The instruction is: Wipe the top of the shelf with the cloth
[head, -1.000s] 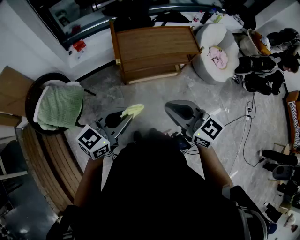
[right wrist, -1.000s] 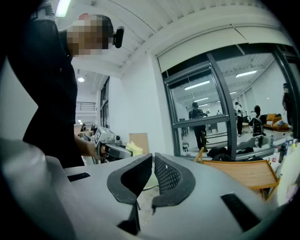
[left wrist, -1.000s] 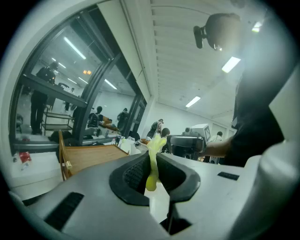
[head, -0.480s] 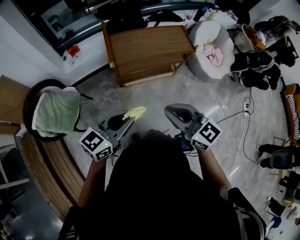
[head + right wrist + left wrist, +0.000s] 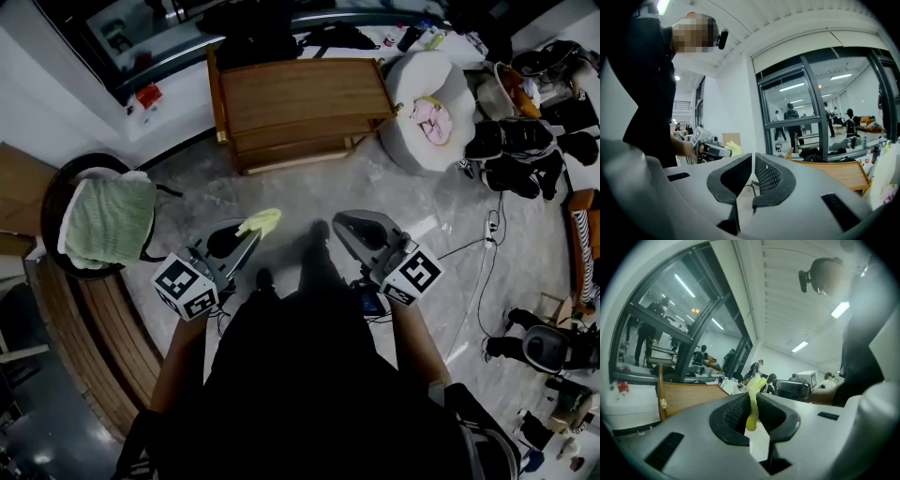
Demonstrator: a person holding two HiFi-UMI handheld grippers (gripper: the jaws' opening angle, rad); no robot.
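A low wooden shelf (image 5: 298,108) stands against the far wall, its flat brown top bare; it also shows in the left gripper view as the shelf (image 5: 689,394) and in the right gripper view as the shelf (image 5: 839,174). My left gripper (image 5: 255,228) is shut on a small yellow cloth (image 5: 260,222), which pokes out between the jaws as the cloth (image 5: 753,404). My right gripper (image 5: 342,225) is shut with nothing in it (image 5: 753,171). Both are held at waist height, well short of the shelf.
A black round chair (image 5: 56,202) with a green towel (image 5: 111,217) stands at the left beside a wooden bench (image 5: 89,328). A grey pouf (image 5: 422,103) with a pink cloth is right of the shelf. Shoes and bags (image 5: 525,141) and a cable (image 5: 487,253) lie at the right.
The shelf has drifted slightly in view as I shift; one foot now shows forward between the grippers. Both grippers hold the same pose, the cloth still clamped.
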